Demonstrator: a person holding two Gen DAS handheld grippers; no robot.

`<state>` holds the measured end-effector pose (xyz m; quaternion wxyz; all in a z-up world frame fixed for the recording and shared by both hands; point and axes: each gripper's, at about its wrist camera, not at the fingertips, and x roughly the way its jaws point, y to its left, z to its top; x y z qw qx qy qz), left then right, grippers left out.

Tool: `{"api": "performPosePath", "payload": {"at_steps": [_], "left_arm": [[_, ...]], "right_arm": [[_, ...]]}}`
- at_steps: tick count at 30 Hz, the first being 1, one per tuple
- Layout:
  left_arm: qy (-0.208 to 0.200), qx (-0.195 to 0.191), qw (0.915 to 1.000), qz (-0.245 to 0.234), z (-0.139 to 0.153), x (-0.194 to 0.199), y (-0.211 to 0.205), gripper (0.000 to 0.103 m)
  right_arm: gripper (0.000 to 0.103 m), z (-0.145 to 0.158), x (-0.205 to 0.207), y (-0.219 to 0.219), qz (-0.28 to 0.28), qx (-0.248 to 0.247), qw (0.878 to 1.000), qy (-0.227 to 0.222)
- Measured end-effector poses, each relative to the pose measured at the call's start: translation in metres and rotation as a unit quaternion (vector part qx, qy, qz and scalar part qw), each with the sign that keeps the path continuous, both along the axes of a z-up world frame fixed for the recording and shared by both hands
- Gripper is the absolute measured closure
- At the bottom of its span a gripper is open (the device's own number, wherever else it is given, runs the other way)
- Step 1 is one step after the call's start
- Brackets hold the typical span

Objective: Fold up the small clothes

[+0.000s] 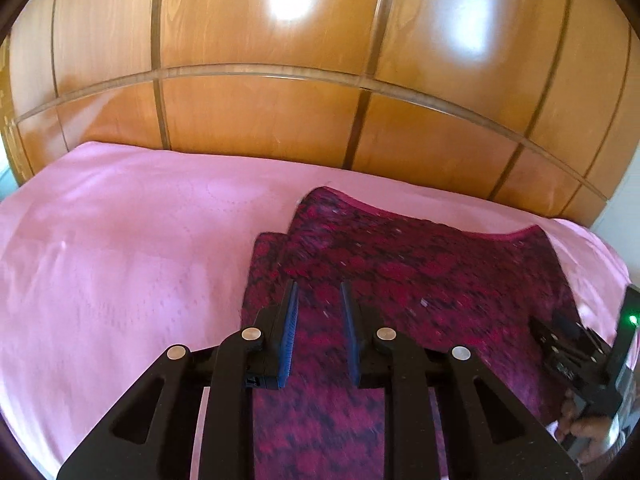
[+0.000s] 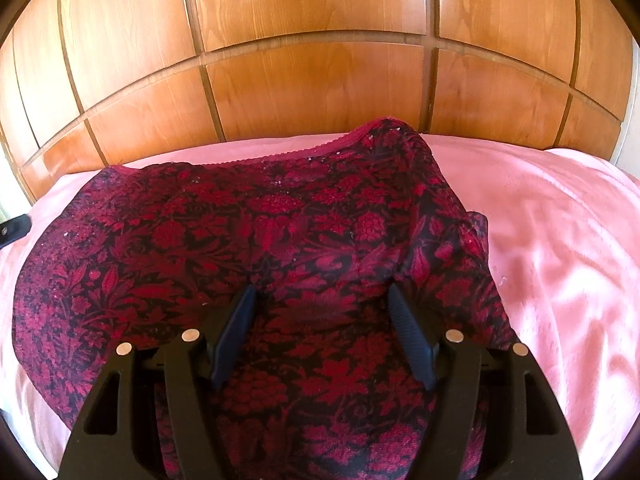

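So here's my view through both wrist cams: the garment (image 2: 280,248), a dark red floral-print piece with a pink lace-trimmed edge, is lying spread across the pink bedsheet (image 1: 120,248), right up against the wooden headboard (image 1: 260,112). Its left side looks folded over on itself, there's a doubled layer edge visible in the left cam, and the right side has a bunched fold sticking up. My left gripper (image 1: 319,332) has its blue pads pulled in to a narrow gap, hovering over the fabric's left part; the picture is motion-blurred, and I can't see any cloth actually pinched between the pads, so honestly can't say it's gripping anything. My right gripper (image 2: 322,332) is spread wide, jaws well apart, sitting over the middle of the garment with fabric under and between the fingers but nothing clamped. From the left cam I can also spot the right gripper and the hand (image 1: 592,432) holding it at the garment's right edge.
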<state>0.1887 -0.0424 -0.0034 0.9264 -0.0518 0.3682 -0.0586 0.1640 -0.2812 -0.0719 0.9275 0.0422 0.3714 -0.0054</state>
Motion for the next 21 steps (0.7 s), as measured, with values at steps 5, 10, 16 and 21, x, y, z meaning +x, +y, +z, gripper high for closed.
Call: {"api": "performPosePath", "payload": {"at_steps": [5, 10, 16, 21], "left_arm": [[-0.009, 0.003, 0.9999, -0.011, 0.004, -0.022, -0.01, 0.083], [-0.014, 0.008, 0.9997, -0.02, 0.005, -0.034, -0.019, 0.083], [-0.014, 0.017, 0.9993, -0.029, 0.004, -0.044, -0.029, 0.083], [-0.007, 0.022, 0.9991, -0.037, -0.001, -0.046, -0.038, 0.083]], "right_arm": [[0.035, 0.004, 0.001, -0.004, 0.007, 0.004, 1.0, 0.006], [0.035, 0.006, 0.0, -0.005, 0.012, 0.002, 1.0, 0.007], [0.032, 0.015, -0.004, -0.007, 0.021, 0.012, 1.0, 0.013], [0.032, 0.033, -0.014, -0.016, 0.024, 0.024, 0.999, -0.001]]}}
